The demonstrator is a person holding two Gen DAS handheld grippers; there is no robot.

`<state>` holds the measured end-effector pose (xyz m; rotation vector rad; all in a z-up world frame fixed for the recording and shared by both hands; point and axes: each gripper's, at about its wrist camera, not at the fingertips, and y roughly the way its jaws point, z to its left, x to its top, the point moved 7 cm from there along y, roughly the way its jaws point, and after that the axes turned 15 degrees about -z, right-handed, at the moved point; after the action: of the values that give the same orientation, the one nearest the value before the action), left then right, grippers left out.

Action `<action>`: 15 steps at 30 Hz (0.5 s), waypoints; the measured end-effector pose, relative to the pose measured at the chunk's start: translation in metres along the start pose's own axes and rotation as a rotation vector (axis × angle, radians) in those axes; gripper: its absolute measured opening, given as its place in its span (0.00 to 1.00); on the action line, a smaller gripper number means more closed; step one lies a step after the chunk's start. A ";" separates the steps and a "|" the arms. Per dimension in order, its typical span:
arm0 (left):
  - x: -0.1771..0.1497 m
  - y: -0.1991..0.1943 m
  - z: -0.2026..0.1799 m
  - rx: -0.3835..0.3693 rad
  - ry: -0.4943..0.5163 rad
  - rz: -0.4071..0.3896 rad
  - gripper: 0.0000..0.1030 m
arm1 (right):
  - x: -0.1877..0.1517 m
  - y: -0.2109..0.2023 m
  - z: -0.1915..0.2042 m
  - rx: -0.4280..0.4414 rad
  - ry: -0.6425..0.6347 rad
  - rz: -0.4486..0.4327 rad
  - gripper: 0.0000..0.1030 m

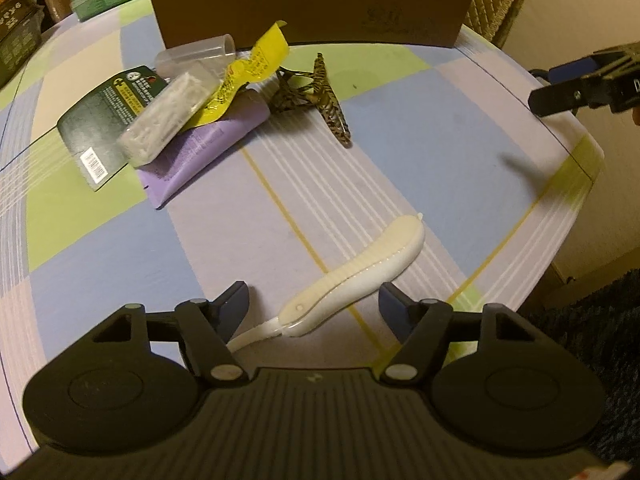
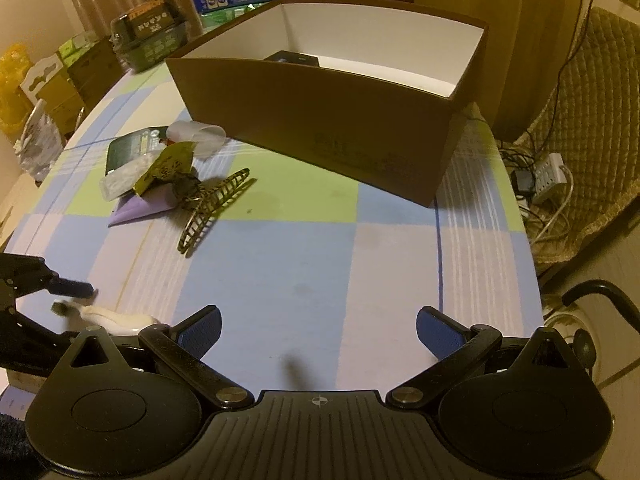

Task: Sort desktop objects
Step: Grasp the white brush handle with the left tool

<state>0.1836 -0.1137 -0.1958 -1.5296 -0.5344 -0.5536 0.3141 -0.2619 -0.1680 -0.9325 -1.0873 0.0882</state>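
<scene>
Now the step in hand looks like the pick of the white folding comb (image 1: 356, 272), which lies alone on the counter (image 1: 420, 128) near its front edge, well apart from the other things. The left tool (image 1: 314, 306) stands over it with the jaws spread; the hinge end of the comb lies between the two pads, but they do not press on it, so nothing is held yet. The right tool (image 2: 318, 330) is also spread and empty, over a bare part of the cloth. Further back lies a small heap: a purple packet (image 1: 196, 152), a clear plastic case (image 1: 160, 124), a yellow label (image 1: 256, 64), a dark card (image 1: 100, 120) and a striped hair claw (image 1: 324, 96). Behind them stands the brown box (image 2: 320, 120), open on top, where I judge the things should go. The next move calls for closing the jaws on the comb near its thick middle, because the thin handle may slip, then lifting it over the box wall.
</scene>
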 end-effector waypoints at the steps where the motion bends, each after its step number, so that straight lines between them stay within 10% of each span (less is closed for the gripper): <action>1: -0.001 0.001 0.000 -0.002 0.007 0.004 0.63 | 0.000 0.000 0.000 -0.002 0.003 0.001 0.98; 15: 0.004 0.000 0.019 0.018 0.000 -0.034 0.18 | 0.006 0.011 0.008 0.006 -0.014 -0.033 0.98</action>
<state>0.1872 -0.0949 -0.1932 -1.5058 -0.5651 -0.5740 0.3149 -0.2471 -0.1698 -0.9091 -1.1149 0.0713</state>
